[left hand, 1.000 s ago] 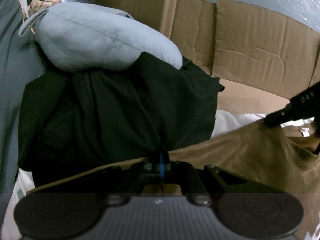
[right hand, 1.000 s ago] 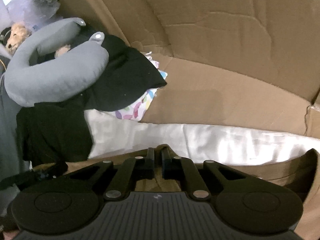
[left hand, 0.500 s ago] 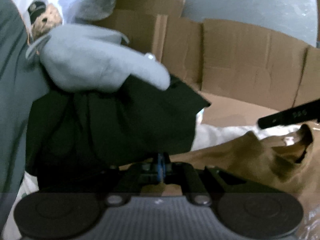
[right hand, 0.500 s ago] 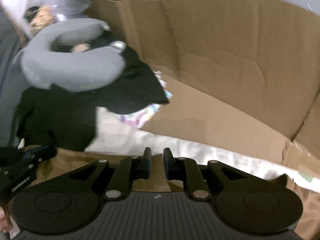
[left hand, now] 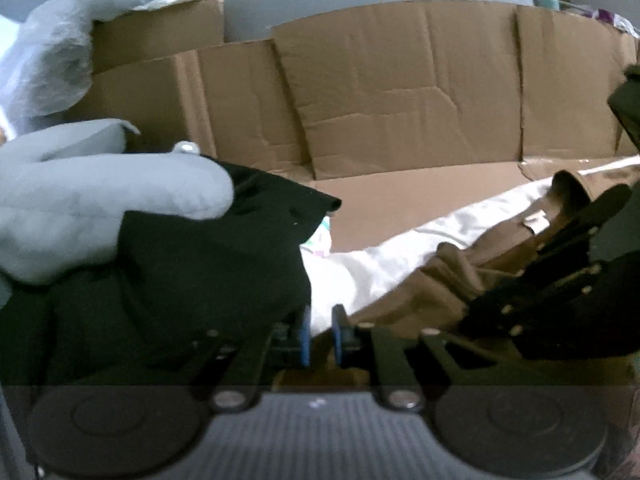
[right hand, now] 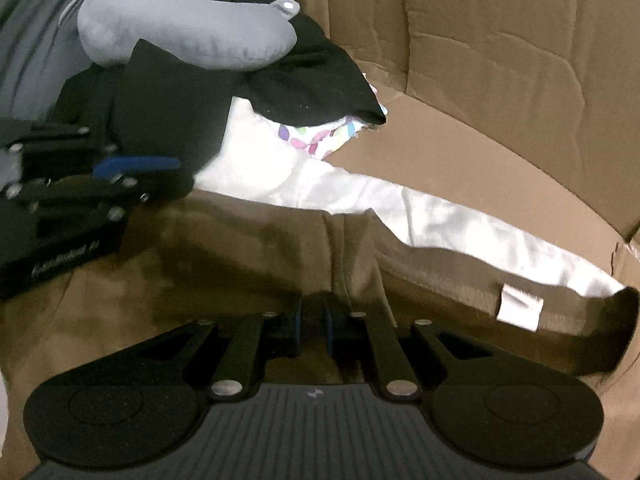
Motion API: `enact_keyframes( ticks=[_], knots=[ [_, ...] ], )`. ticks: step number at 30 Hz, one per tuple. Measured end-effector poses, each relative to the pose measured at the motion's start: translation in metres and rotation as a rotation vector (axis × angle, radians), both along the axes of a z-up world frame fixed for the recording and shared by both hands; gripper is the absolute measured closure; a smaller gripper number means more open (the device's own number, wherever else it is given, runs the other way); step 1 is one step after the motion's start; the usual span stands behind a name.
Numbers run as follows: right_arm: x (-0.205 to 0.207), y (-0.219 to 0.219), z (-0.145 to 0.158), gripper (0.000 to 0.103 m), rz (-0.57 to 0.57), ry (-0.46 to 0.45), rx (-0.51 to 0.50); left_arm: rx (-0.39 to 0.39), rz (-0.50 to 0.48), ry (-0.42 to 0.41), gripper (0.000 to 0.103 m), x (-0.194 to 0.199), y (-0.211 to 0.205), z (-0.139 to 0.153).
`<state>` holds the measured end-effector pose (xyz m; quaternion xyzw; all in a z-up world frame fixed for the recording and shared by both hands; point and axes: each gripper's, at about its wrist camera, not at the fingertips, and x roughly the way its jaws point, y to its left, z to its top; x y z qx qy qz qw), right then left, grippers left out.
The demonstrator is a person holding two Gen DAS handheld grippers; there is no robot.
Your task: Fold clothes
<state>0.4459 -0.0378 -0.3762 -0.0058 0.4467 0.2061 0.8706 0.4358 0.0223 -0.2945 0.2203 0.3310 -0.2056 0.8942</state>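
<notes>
Right wrist view: brown shirt (right hand: 248,264) lies spread on the white sheet (right hand: 440,220), collar label (right hand: 520,312) toward the right of the sheet. Right claw (right hand: 313,320) low over the brown cloth, jaws just been opening, a narrow gap showing, pads not pressing: released. Left claw (left hand: 320,334) at the sheet's left edge, jaws likewise just been opening, white sheet visible through the gap, nothing between them.

Judgement: a fold has been laid and let go. Next grip should take a clean edge, both sides level, then smooth outward so no crease is trapped.

Cardboard box (right hand: 500,80) walls rise behind the sheet; its flap lies bare. Black garment (right hand: 304,80) and grey neck pillow (right hand: 192,36) are piled at the sheet's far left.
</notes>
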Motion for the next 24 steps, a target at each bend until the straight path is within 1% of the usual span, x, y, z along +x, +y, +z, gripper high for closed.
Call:
enact_keyframes(
  ticks=[2, 3, 5, 6, 8, 10, 12, 15, 17, 18, 20, 21, 24],
  knots=[
    [0.000, -0.002, -0.001, 0.087, -0.006, 0.003, 0.010, -0.001, -0.025, 0.024, 0.084, 0.005, -0.002, -0.003],
    [0.001, -0.002, -0.001, 0.087, -0.007, 0.005, 0.012, 0.005, -0.048, 0.039, 0.081, 0.005, -0.005, -0.005],
    [0.001, -0.003, -0.002, 0.087, -0.006, 0.006, 0.014, 0.027, -0.099, 0.066, 0.080, 0.005, -0.011, -0.012],
    [0.000, -0.004, -0.002, 0.087, -0.004, 0.004, 0.016, 0.039, -0.117, 0.072, 0.077, 0.003, -0.013, -0.015],
    [0.000, -0.005, -0.004, 0.087, -0.004, 0.001, 0.025, 0.064, -0.136, 0.082, 0.076, 0.001, -0.016, -0.020],
    [-0.001, -0.006, -0.005, 0.087, -0.006, 0.000, 0.036, 0.082, -0.130, 0.087, 0.074, 0.001, -0.017, -0.025],
    [-0.001, -0.007, -0.005, 0.087, -0.010, 0.002, 0.040, 0.057, -0.110, 0.098, 0.074, 0.003, -0.014, -0.022],
    [0.002, -0.007, -0.001, 0.087, -0.012, 0.023, 0.035, -0.005, -0.098, 0.098, 0.074, 0.004, -0.010, -0.012],
    [0.005, -0.007, 0.004, 0.087, -0.016, 0.031, 0.045, -0.020, -0.093, 0.102, 0.074, 0.008, -0.009, -0.009],
    [0.004, -0.009, 0.009, 0.087, -0.018, 0.023, 0.065, -0.028, -0.090, 0.105, 0.074, 0.010, -0.008, -0.008],
    [0.005, -0.010, 0.018, 0.087, -0.015, -0.008, 0.111, -0.031, -0.088, 0.115, 0.074, 0.014, -0.009, -0.009],
    [0.006, -0.008, 0.022, 0.087, -0.014, -0.025, 0.116, -0.026, -0.090, 0.120, 0.075, 0.015, -0.010, -0.012],
    [0.013, -0.001, 0.022, 0.087, -0.016, -0.037, 0.078, -0.009, -0.097, 0.128, 0.076, 0.016, -0.011, -0.020]
  ],
)
